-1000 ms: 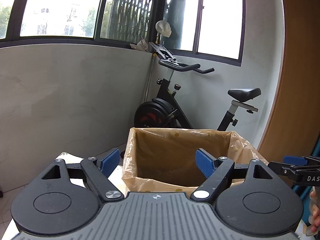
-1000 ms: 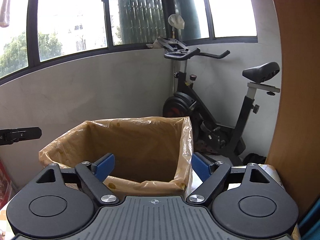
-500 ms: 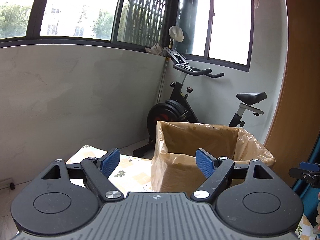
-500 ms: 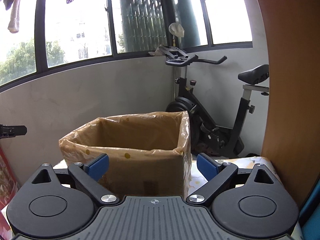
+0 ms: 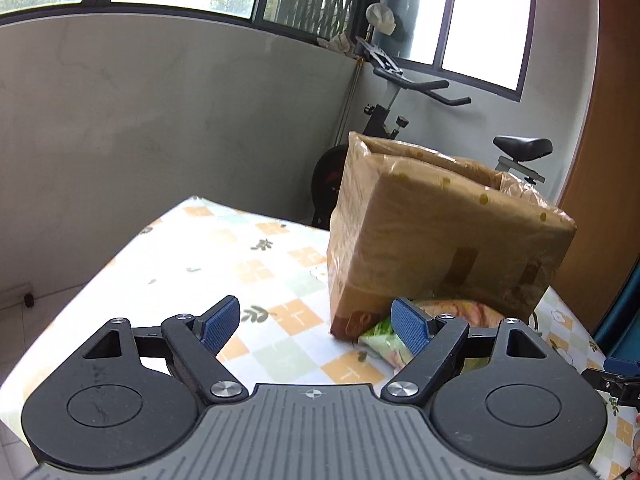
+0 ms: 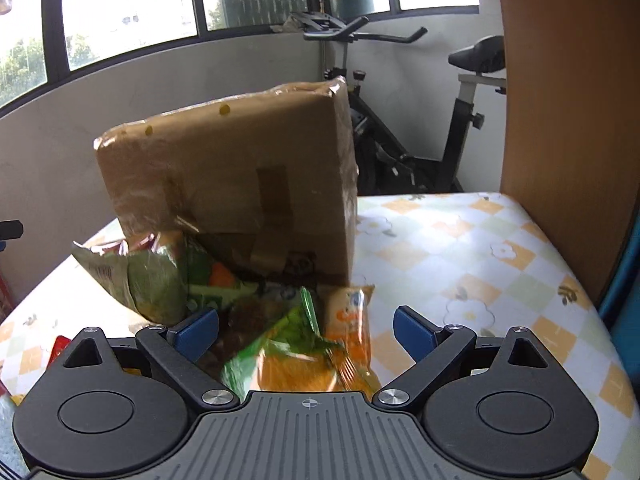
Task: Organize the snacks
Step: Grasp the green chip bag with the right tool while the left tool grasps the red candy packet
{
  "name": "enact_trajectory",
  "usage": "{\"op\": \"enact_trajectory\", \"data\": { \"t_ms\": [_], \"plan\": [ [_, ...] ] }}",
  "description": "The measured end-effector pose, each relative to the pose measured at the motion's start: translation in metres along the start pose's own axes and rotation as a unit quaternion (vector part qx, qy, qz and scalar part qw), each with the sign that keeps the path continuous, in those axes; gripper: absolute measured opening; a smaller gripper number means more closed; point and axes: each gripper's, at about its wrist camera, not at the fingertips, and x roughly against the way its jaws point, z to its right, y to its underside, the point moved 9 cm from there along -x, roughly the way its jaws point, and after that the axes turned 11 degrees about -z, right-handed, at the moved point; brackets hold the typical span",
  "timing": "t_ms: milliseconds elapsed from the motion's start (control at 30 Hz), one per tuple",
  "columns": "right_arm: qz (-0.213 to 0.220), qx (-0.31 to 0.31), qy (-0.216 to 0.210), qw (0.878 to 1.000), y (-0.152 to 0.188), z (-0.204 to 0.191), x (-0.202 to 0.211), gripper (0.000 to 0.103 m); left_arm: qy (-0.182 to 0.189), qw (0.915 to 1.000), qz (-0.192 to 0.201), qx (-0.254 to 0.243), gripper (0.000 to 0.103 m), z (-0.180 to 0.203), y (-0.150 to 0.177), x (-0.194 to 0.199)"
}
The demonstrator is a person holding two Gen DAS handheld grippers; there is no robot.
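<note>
Checked tablecloth (image 6: 460, 248) under taped cardboard box (image 6: 240, 176) | snack packets (image 6: 288, 344) heaped before it | my left gripper (image 5: 316, 320) agape, empty | my right gripper (image 6: 306, 330) just widened, gripping nothing

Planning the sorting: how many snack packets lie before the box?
3 clearly: leafy green packet by the box, green-and-orange packet in front, orange packet beside it; more may be hidden.

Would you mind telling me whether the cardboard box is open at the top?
Open: the cardboard box shows its plastic-lined rim folded outward, no lid.
</note>
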Motion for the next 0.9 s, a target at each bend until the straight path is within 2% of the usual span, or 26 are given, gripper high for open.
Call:
{"op": "enact_trajectory", "data": {
  "t_ms": [133, 300, 467, 567, 733, 900],
  "plan": [
    [-0.017, -0.049, -0.018, 0.998, 0.022, 0.012, 0.0, 0.102, 0.002, 0.9998, -0.016, 0.015, 0.085, -0.004, 0.02, -0.007],
    [-0.055, -0.096, -0.054, 0.992, 0.039, 0.016, -0.017, 0.102, -0.004, 0.9999, -0.014, 0.003, 0.085, -0.002, 0.032, -0.008],
    [-0.059, -0.105, -0.072, 0.99, 0.036, 0.005, -0.035, 0.102, -0.012, 0.9997, -0.013, -0.016, 0.085, 0.001, 0.042, -0.008],
    [-0.056, -0.108, -0.071, 0.99, 0.031, 0.003, -0.045, 0.097, -0.016, 0.9996, -0.01, -0.021, 0.085, 0.003, 0.042, -0.009],
    [-0.049, -0.104, -0.07, 0.991, 0.028, -0.001, -0.05, 0.082, -0.021, 0.9994, -0.016, -0.024, 0.085, 0.003, 0.048, -0.013],
    [-0.031, -0.092, -0.062, 0.993, 0.027, -0.002, -0.044, 0.076, -0.029, 0.999, -0.023, -0.025, 0.084, -0.001, 0.053, -0.018]
  ]
}}
